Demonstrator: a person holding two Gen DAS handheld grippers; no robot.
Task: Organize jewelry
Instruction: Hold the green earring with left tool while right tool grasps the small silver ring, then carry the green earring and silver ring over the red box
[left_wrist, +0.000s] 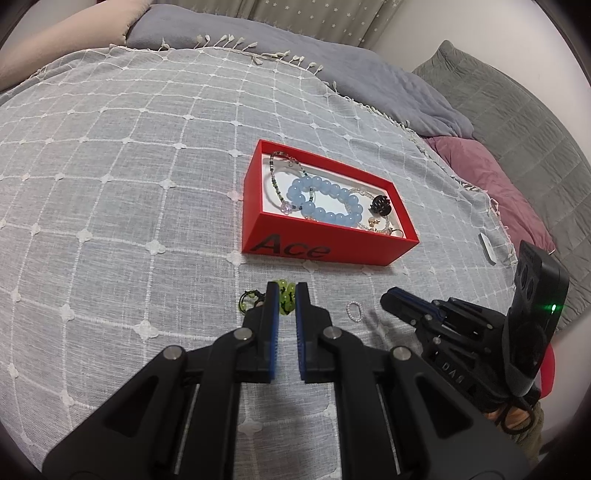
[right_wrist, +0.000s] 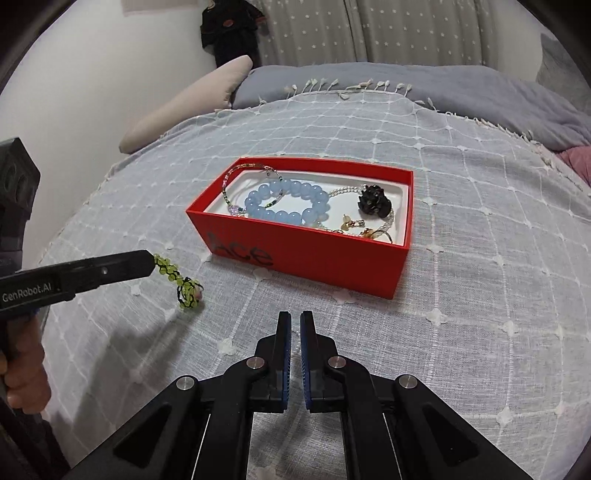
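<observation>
A red box (left_wrist: 314, 251) (right_wrist: 306, 258) marked "Ace" sits on the bed. It holds a blue bead bracelet (left_wrist: 325, 201) (right_wrist: 288, 203), thin bead chains and a black flower piece (left_wrist: 380, 205) (right_wrist: 373, 201). My left gripper (left_wrist: 287, 291) (right_wrist: 153, 263) is shut on a green bead bracelet (left_wrist: 286, 297) (right_wrist: 181, 286), which hangs down to the cover. My right gripper (right_wrist: 295, 319) (left_wrist: 386, 297) is shut and empty, in front of the box. A small white bead ring (left_wrist: 354, 311) lies just left of the right gripper's tip.
A grey checked bedcover (left_wrist: 147, 184) (right_wrist: 480, 295) with a fringe spreads under everything. Pillows and blankets (left_wrist: 369, 74) lie behind and to the right. A small white device (left_wrist: 487, 248) lies near the cover's right edge.
</observation>
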